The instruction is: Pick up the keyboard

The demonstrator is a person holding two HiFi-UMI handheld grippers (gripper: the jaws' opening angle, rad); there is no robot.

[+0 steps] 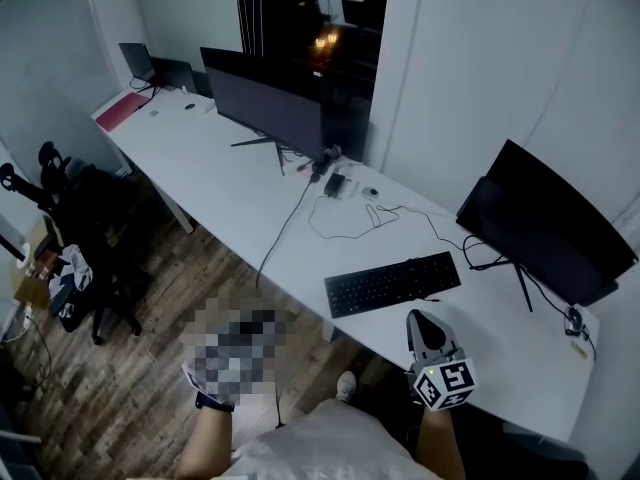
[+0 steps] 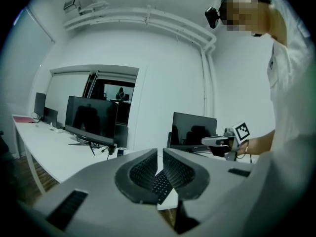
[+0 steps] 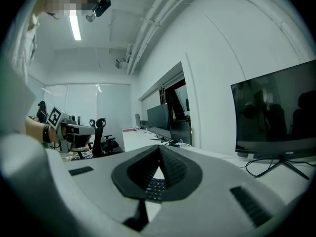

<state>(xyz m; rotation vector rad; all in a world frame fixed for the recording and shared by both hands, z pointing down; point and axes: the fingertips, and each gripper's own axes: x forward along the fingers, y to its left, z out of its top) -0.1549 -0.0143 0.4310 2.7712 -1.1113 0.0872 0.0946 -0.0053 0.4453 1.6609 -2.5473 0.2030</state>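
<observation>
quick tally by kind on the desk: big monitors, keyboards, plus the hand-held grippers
big monitors: 2 (middle, right)
keyboard: 1
hand-held grippers: 2 (left, right)
total: 5

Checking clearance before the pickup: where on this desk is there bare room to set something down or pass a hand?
The desk is bare in front of the middle monitor, left of the keyboard, and at the front edge right of the keyboard, before the right monitor. Crowded: behind the keyboard, where cables lie.
</observation>
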